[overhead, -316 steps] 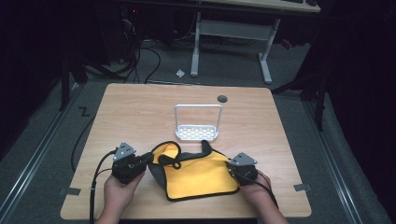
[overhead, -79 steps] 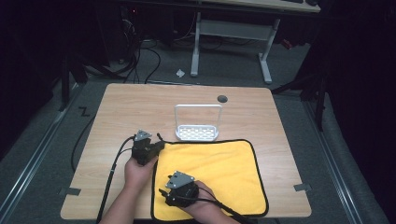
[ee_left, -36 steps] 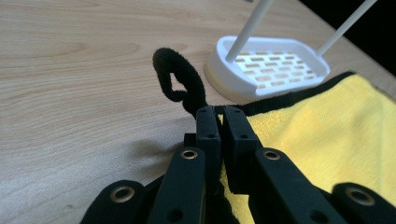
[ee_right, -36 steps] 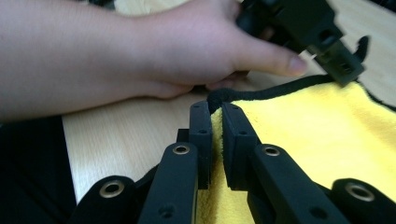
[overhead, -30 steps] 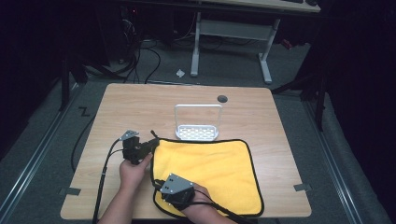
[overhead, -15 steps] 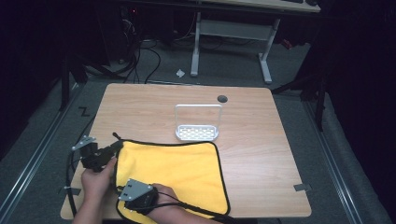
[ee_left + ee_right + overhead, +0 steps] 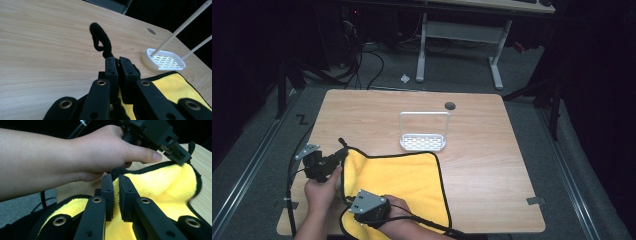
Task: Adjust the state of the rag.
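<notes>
Yellow cloth lying on table near-left, in front of white rack. My left gripper clamped on far-left corner; my right gripper pinching near-left edge.
</notes>
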`<state>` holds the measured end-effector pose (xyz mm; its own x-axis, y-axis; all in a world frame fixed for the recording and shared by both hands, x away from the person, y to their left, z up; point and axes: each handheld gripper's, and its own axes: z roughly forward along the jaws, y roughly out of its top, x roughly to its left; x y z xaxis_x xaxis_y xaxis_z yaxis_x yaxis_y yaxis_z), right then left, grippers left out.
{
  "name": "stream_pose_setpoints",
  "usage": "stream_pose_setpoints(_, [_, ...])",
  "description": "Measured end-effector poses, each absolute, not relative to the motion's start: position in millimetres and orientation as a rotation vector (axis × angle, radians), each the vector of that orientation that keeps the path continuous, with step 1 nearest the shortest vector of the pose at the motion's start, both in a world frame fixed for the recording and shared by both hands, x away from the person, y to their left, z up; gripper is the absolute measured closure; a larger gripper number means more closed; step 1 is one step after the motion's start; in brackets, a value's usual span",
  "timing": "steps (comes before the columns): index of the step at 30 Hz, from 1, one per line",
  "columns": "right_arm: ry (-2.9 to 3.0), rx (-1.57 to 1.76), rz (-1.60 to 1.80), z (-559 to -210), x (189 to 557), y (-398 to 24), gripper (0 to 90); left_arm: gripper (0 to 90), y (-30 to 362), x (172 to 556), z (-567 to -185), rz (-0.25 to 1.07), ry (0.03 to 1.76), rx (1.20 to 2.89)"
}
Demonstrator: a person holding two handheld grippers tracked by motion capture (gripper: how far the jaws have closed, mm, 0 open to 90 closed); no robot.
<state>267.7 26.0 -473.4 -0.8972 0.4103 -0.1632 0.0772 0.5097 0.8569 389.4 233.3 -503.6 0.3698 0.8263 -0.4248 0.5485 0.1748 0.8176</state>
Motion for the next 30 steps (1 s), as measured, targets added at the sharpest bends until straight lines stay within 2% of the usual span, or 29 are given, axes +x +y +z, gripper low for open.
stream_pose_setpoints(17, [2.352,0.587,1.307,-488,265,-62,84.1,85.8,153,401,-501,0.302,1.243,1.594])
stream_pose_setpoints(30, [2.289,0.648,1.281,-484,259,-108,83.8,85.6,107,403,-492,0.299,1.183,1.631])
